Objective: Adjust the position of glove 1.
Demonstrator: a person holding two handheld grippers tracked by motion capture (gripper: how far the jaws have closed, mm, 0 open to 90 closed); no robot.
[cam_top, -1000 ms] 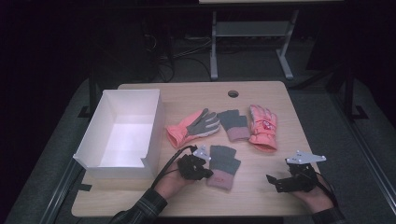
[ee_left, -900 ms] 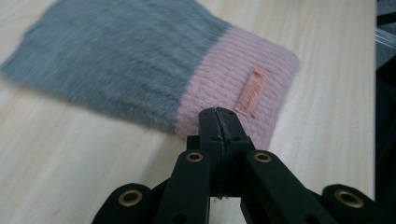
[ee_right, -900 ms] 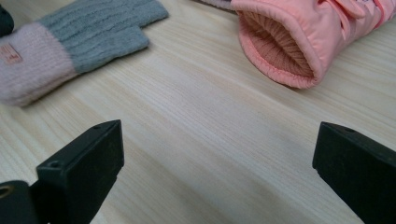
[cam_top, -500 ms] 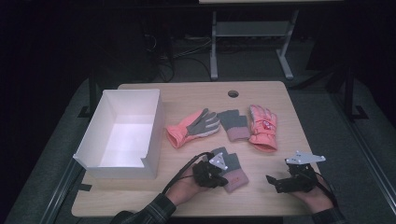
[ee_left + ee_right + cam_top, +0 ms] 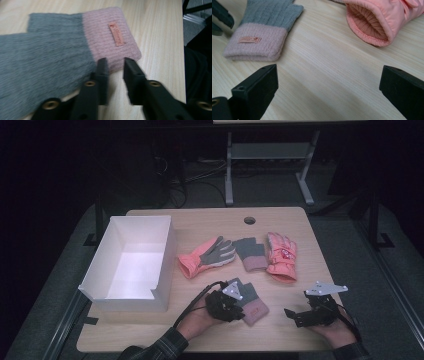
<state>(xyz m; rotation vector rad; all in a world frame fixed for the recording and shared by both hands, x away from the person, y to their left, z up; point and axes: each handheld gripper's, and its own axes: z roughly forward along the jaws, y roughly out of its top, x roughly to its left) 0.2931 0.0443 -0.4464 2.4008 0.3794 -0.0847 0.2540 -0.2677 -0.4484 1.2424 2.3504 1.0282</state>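
My left gripper (image 5: 239, 304) sits at the lower middle of the high view, over the near knit glove (image 5: 248, 301), a grey one with a pink cuff lying flat on the desk (image 5: 300, 220). In the left gripper view my jaws have just been opening; they stand a little apart at the cuff's edge (image 5: 110, 37), one jaw tip overlapping the pink rib, nothing clamped between them. My right gripper (image 5: 295, 316) rests at the lower right of the high view, jaws wide apart over bare wood. In the right gripper view the same glove (image 5: 262, 30) lies at upper left and a pink padded glove (image 5: 382, 20) at upper right. A white box (image 5: 100, 265) stands at the left.
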